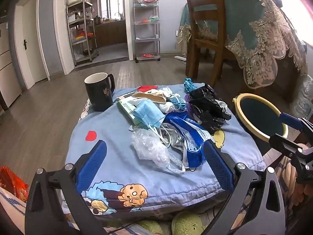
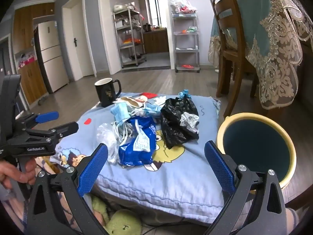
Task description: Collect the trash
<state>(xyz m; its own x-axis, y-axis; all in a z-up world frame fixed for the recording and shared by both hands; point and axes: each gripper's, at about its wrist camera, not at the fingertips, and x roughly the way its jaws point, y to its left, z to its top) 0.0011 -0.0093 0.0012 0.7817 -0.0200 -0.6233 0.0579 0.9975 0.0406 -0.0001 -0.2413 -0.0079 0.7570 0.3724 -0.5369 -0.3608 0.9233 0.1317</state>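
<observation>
A pile of trash lies on a blue cartoon-print cloth [image 1: 117,156] [image 2: 176,176]: a clear plastic bag [image 1: 150,146] [image 2: 106,135], a blue wrapper [image 1: 190,139] [image 2: 139,143], a crumpled black bag [image 1: 207,107] [image 2: 178,121], blue face masks [image 1: 148,114] [image 2: 121,111] and a green-white packet [image 1: 125,103]. A yellow-rimmed bin [image 1: 260,115] [image 2: 256,146] stands right of the cloth. My left gripper [image 1: 154,164] is open and empty, just short of the clear bag. My right gripper [image 2: 156,166] is open and empty, near the blue wrapper.
A black mug [image 1: 100,92] [image 2: 107,92] stands at the cloth's far left corner. A wooden chair [image 1: 205,35] [image 2: 228,45] and a table with a lace cloth [image 1: 264,39] stand at the right. Shelving carts [image 1: 146,31] stand by the far wall.
</observation>
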